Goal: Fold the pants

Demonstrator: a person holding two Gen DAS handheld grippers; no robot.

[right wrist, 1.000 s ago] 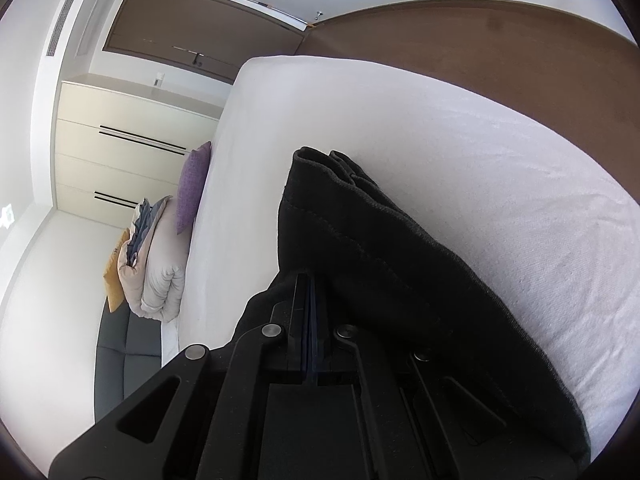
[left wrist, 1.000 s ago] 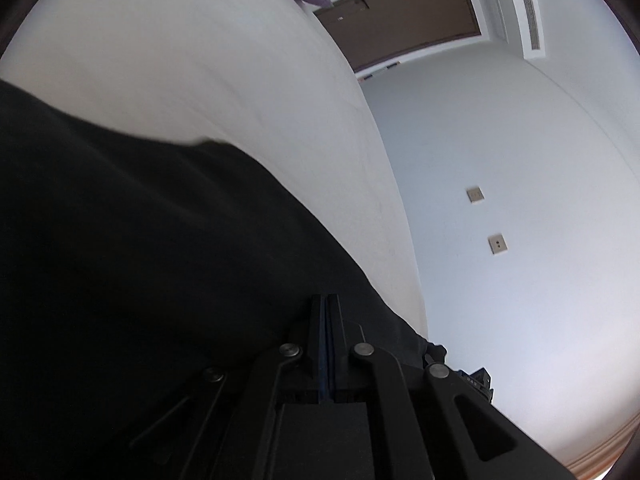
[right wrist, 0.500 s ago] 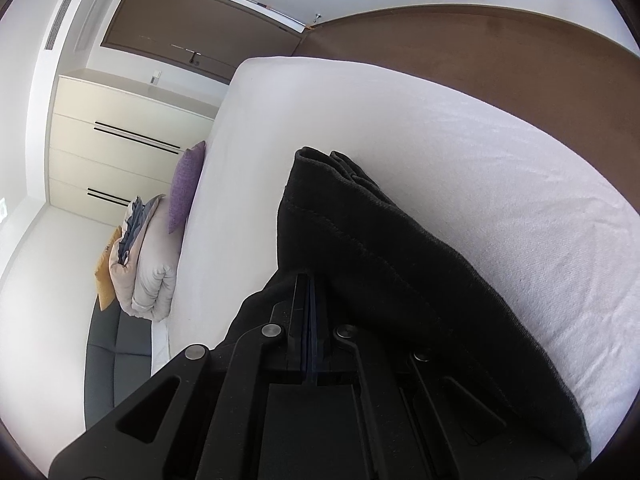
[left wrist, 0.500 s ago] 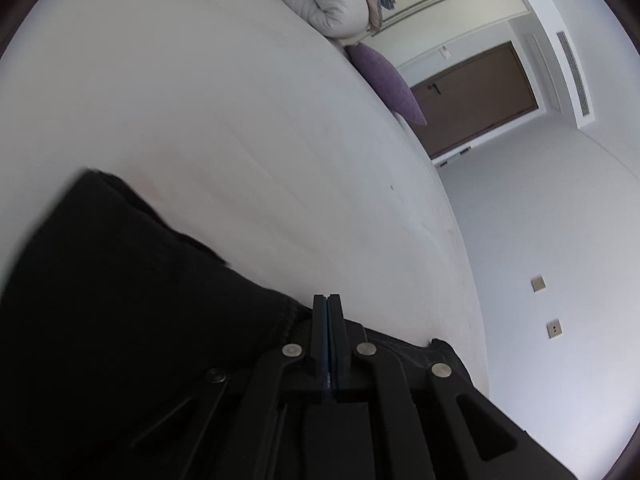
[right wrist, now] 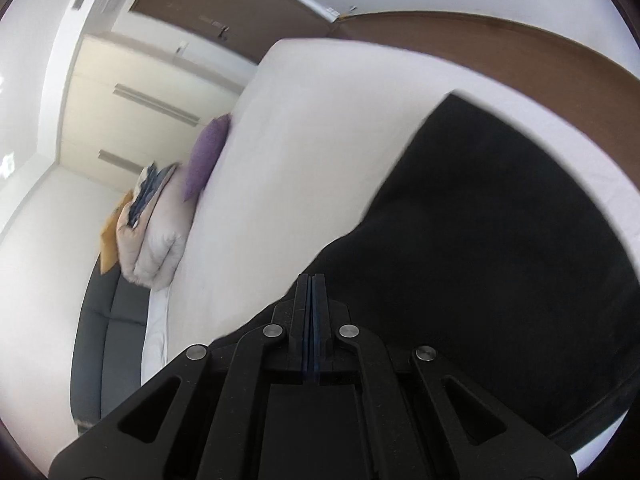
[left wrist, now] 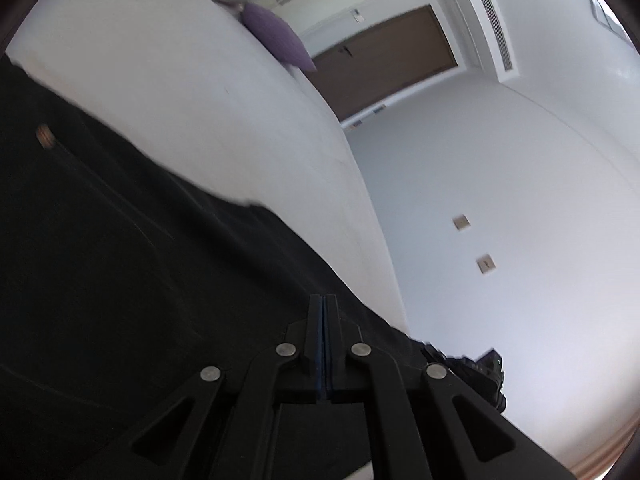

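Observation:
Black pants [left wrist: 140,260] lie spread over the white bed [left wrist: 180,100] and fill the lower left of the left wrist view. A brass rivet [left wrist: 45,136] shows near their far edge. My left gripper [left wrist: 324,298] is closing its jaws, pads together on the cloth's near edge. In the right wrist view the pants [right wrist: 500,240] stretch out to the right as a broad, blurred sheet over the bed [right wrist: 300,140]. My right gripper [right wrist: 312,276] is shut on their near edge at the left corner.
A purple cushion [right wrist: 206,156] and a folded beige duvet [right wrist: 156,240] sit at the bed's far end, above a dark sofa [right wrist: 104,340]. The brown headboard [right wrist: 520,52] runs behind the bed. A brown door [left wrist: 384,60] and a white wall lie beyond the bed's edge.
Both grippers have risen with the cloth. In the left view the pants went from a bunched heap to a wide sheet. In the right view the cloth spread out to the right.

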